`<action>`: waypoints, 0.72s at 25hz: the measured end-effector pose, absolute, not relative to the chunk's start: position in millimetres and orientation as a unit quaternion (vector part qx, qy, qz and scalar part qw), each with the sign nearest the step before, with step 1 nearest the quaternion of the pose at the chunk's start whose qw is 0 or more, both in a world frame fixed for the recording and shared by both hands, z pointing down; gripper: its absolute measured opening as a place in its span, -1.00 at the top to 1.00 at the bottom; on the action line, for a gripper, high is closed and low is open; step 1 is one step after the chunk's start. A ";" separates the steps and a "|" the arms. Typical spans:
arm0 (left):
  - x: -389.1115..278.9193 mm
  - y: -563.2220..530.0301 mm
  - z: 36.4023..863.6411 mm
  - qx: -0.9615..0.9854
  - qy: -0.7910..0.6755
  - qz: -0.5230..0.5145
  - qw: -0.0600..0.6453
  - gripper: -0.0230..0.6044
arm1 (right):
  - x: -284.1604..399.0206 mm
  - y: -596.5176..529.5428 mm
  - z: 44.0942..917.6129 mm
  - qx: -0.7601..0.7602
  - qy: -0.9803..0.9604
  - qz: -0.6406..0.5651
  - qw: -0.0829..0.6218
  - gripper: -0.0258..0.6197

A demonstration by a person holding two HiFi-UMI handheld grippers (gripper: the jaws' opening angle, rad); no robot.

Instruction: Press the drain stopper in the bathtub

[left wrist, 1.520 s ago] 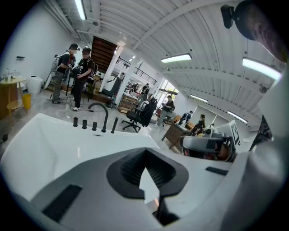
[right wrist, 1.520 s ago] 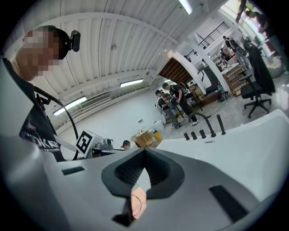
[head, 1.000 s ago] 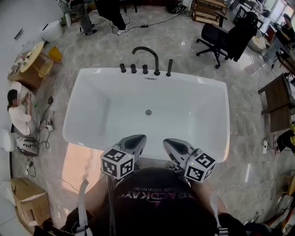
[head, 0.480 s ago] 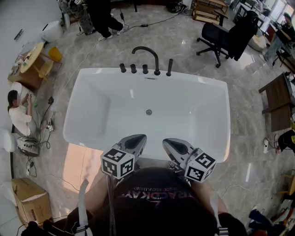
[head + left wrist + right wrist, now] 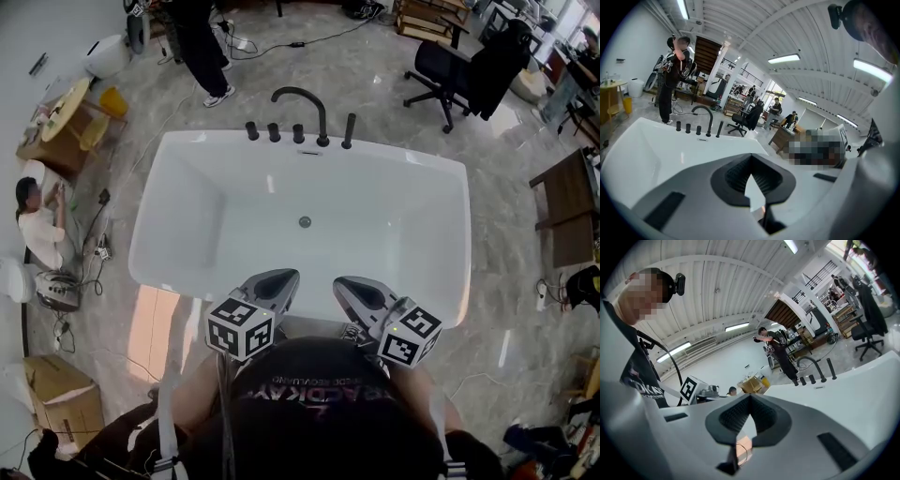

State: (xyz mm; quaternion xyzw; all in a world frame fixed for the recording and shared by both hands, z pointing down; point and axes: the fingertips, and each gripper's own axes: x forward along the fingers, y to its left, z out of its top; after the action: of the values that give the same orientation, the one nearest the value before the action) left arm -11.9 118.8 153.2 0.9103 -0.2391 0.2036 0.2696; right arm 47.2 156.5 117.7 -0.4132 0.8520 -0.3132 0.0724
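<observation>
Grey marble floor, glossy and veined, runs all round a white rectangular tub with smooth sloping walls and a broad flat rim. The stopper is a small round metal disc on the tub's bottom, near the middle and toward the far wall. Nothing is touching it.

On the far rim stands a black faucet with a tall arched spout. Three short black knobs sit to its left and a slim black rod to its right.

The left gripper and the right gripper are side by side at the tub's near rim, well apart from the stopper. Each is grey and tapered and carries a cube with square markers. In the left gripper view the black ribbed fingers are clenched, tips meeting, with nothing between them. The right gripper's fingers are clenched the same way and also hold nothing.

Beyond the tub a person in dark clothes stands on the floor, with cables trailing nearby. A black office chair stands at the far right and a dark wooden desk further right. At the left another person sits low by the wall, and a cardboard box lies closer in. Both gripper views show a white ribbed ceiling with strip lights.
</observation>
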 end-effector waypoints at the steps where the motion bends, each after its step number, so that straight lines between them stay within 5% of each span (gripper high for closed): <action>1: -12.7 119.1 153.8 0.910 -0.240 0.203 0.270 0.92 | 46.6 156.4 117.9 -0.413 0.852 -0.314 0.071 0.88; 18: -17.1 118.2 157.2 0.903 -0.249 0.202 0.286 0.92 | 47.7 152.2 119.6 -0.409 0.851 -0.324 0.062 0.88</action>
State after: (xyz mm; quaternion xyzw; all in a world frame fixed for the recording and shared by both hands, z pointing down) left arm -17.1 118.2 157.2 0.9030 -0.2489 0.2019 0.2861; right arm 47.7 152.2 119.6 -0.4093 0.8505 -0.3244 0.0615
